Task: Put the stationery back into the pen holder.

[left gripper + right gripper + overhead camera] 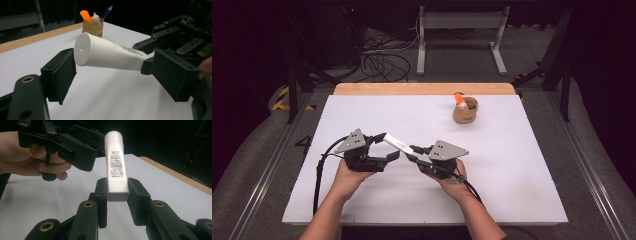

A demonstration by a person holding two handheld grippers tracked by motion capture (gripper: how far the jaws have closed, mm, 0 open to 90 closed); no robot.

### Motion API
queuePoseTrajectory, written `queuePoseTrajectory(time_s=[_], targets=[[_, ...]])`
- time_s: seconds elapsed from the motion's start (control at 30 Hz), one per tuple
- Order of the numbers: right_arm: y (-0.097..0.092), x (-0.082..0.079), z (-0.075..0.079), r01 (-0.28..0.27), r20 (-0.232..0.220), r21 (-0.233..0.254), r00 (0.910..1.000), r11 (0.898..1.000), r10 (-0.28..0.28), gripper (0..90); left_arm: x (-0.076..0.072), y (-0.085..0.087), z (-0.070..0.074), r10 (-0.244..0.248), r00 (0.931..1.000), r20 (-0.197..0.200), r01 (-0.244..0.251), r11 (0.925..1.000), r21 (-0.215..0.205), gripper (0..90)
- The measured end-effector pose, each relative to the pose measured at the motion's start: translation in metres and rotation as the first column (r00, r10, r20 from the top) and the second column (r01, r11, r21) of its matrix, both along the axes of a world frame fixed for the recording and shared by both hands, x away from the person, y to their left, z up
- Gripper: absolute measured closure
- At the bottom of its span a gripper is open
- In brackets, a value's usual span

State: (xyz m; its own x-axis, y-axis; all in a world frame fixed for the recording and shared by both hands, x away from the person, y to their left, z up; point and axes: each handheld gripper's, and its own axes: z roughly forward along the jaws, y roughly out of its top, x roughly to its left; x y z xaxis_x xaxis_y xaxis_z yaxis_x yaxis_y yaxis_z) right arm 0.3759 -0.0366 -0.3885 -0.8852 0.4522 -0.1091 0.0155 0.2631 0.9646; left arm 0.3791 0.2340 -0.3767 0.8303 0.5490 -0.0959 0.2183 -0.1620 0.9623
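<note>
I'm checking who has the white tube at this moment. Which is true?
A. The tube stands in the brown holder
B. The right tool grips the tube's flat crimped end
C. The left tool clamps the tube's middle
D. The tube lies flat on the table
B: in the right gripper view the right tool pinches the flat end of the white tube, and the left tool stands open around its cap.

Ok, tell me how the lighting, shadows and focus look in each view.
High view: white table bright and evenly lit, surroundings dark, slightly soft overall. Left gripper view: white tube sharp, casting a soft shadow on the table; near black jaws blurred. Right gripper view: the tube's print fairly legible, background almost black.
</note>
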Motion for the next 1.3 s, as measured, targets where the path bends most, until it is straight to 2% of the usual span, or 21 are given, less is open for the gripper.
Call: queuePoseTrajectory(time_s=[0.17,0.33,0.47,0.7,0.87,1.07,1.2,1.3], targets=[[0.001,-0.001,-0.001,0.0,0.009,0.001,1.0,1.0,0.0,71.4,0.002,-0.001,0.003,0.0,0.9999,-0.015,-0.001,0.9996,-0.029,24.9],[0.001,-0.002,-0.002,0.0,0.04,0.009,0.9992,1.0,0.0,71.4,0.004,0.0,0.004,-0.001,0.9992,-0.04,-0.002,0.9981,-0.062,29.8],[0.0,-0.002,-0.003,-0.005,0.046,0.022,0.9989,1.0,0.004,71.4,0.005,0.001,0.006,0.002,0.9988,-0.049,-0.007,0.9952,-0.097,36.2],[0.002,-0.002,-0.006,-0.004,0.051,0.01,0.9987,1.0,0.004,71.3,0.005,0.002,0.007,0.009,0.9986,-0.052,-0.015,0.9933,-0.115,42.9],[0.004,-0.002,-0.007,0.006,0.055,-0.007,0.9985,1.0,-0.005,71.3,0.005,0.002,0.009,0.018,0.9993,-0.034,-0.022,0.9923,-0.122,51.5],[0.005,-0.001,-0.009,0.016,0.051,-0.028,0.9986,0.999,-0.015,71.3,0.004,-0.002,0.011,0.012,0.9995,-0.029,-0.016,0.9912,-0.131,56.6],[0.006,-0.001,-0.011,0.025,0.051,-0.053,0.9985,0.998,-0.022,71.1,0.003,-0.004,0.013,-0.019,0.9997,-0.015,0.016,0.9896,-0.143,61.1],[0.008,0.0,-0.012,0.031,0.049,-0.066,0.9984,0.997,-0.028,71.0,0.002,-0.008,0.015,-0.035,0.9994,0.0,0.035,0.9903,-0.134,64.0]])
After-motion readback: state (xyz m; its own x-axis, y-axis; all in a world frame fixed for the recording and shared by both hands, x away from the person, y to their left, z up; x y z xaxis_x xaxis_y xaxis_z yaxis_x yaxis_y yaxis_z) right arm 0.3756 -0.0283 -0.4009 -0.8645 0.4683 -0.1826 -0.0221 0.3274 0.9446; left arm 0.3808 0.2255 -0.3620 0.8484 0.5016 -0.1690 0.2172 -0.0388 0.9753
